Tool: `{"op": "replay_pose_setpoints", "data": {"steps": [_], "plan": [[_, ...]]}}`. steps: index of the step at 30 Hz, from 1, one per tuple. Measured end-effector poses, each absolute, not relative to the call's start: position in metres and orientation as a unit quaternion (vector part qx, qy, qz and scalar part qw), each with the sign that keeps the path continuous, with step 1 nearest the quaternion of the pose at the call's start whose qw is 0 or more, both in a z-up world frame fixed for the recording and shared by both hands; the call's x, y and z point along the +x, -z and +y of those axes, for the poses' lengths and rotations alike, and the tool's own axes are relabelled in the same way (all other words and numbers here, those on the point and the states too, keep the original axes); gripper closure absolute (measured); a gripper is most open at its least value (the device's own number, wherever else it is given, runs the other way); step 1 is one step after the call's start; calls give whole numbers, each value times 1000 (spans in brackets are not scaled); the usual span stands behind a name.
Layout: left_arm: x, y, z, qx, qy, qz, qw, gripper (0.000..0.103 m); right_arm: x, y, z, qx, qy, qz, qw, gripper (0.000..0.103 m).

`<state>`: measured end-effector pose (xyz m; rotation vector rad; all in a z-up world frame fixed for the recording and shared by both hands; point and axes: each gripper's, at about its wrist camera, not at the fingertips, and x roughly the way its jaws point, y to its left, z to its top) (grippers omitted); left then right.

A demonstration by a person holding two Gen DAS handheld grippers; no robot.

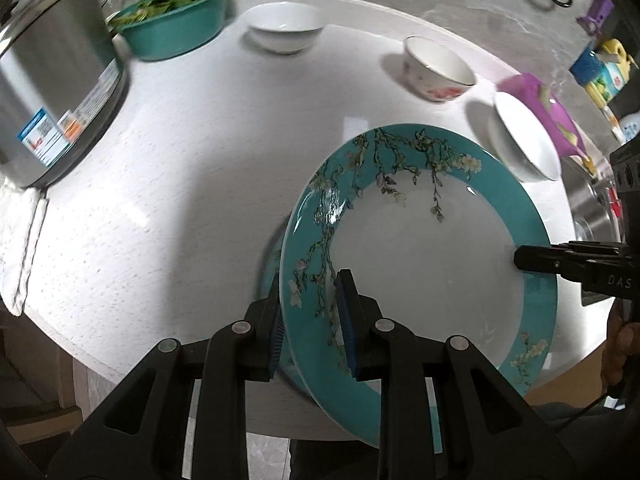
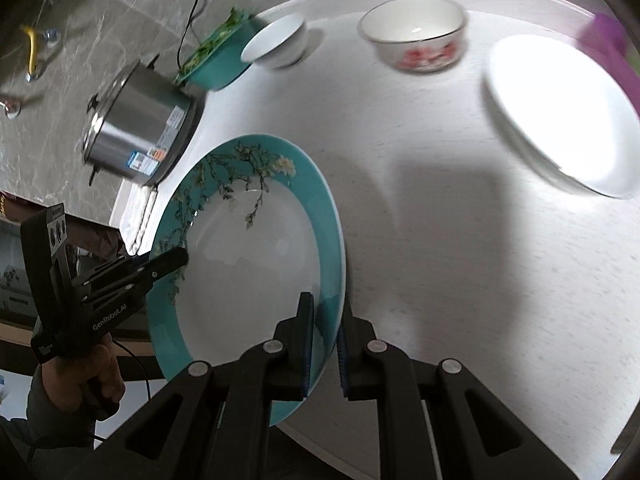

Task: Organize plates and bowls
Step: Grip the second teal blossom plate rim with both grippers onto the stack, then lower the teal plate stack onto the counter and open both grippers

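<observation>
Bare white counter [image 1: 180,200] lies open at nine o'clock; bowls [image 1: 284,26] and steel pot [image 1: 52,92] crowd twelve and ten.

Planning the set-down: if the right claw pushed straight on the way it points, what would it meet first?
Probably the bare white table; it points steeply down, gripping the teal plate, with nothing else clearly ahead.

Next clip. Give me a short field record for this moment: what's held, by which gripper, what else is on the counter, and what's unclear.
held item: teal floral plate, lifted and tilted above the white counter
left gripper: jaws shut on the plate's rim
right gripper: jaws shut on the opposite rim
bowls on counter: white bowl, red-flowered bowl, white dish
other items: teal basin of greens, steel cooker, purple container
unclear: whether another plate lies beneath the held one
</observation>
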<state>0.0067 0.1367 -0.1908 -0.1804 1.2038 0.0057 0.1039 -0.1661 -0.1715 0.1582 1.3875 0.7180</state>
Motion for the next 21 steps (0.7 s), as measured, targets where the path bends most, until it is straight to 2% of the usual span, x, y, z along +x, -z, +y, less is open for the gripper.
{"op": "replay_pose_setpoints", "data": {"steps": [10, 21], "plan": [[-2, 220, 147, -74, 6, 583, 809, 81, 97, 195, -146, 38, -299, 642, 705, 88], [-3, 231, 140, -34, 11, 582, 813, 81, 94, 200, -136, -10, -280, 622, 731, 87]]}}
